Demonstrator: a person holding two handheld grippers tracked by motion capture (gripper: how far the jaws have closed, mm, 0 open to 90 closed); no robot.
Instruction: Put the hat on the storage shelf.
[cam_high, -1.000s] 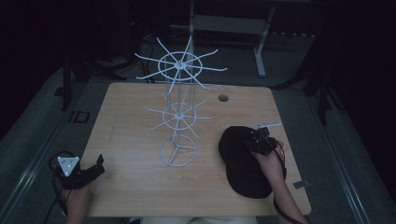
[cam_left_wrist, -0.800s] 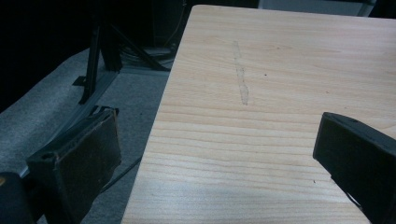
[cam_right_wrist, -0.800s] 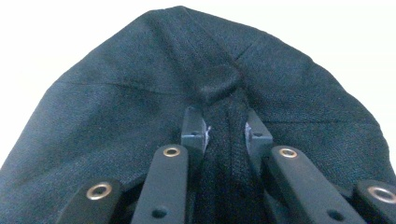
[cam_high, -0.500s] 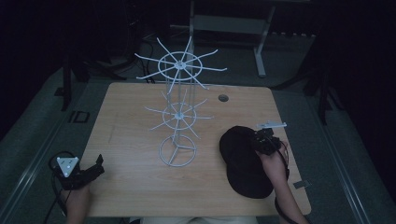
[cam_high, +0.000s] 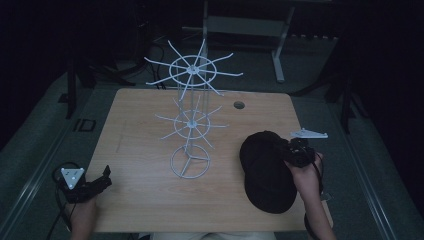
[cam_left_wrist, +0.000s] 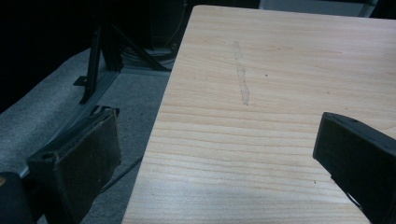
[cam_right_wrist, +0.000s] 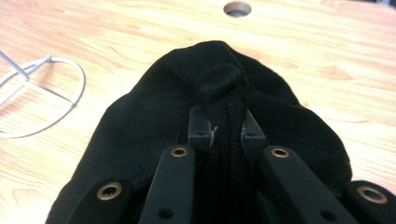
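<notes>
Right gripper (cam_high: 296, 151): seen from the high view at the right side of the table (cam_high: 145, 210), held in the person's right hand (cam_high: 306, 176). In the right gripper view its jaws are clenched on a bunched fold of a black cap (cam_right_wrist: 154, 126); the fabric is pinched tight between the two pads, and a rolled lump of cloth stands up just beyond the fingertips. The jaws have just been closing, with the cap fabric between them.

Black cap: from the high view it sits at the right front part of the table, its far right edge at the gripper. Whether the cap's body rests flat on the wood or is partly lifted cannot be told.

Left gripper (cam_high: 92, 185): near the front left corner of the table, held in the person's left hand (cam_high: 82, 215). In the left gripper view its jaws stand wide apart, released, with nothing between them; bare wood and the table's left edge lie ahead.

White wire rack (cam_high: 191, 117): upright near the table's middle, on a ring base with two tiers of radiating prongs. It stands just left of the cap, apart from it. Part of its ring base shows at the left edge of the right gripper view.

A round hole (cam_high: 239, 105) in the tabletop lies beyond the cap.
</notes>
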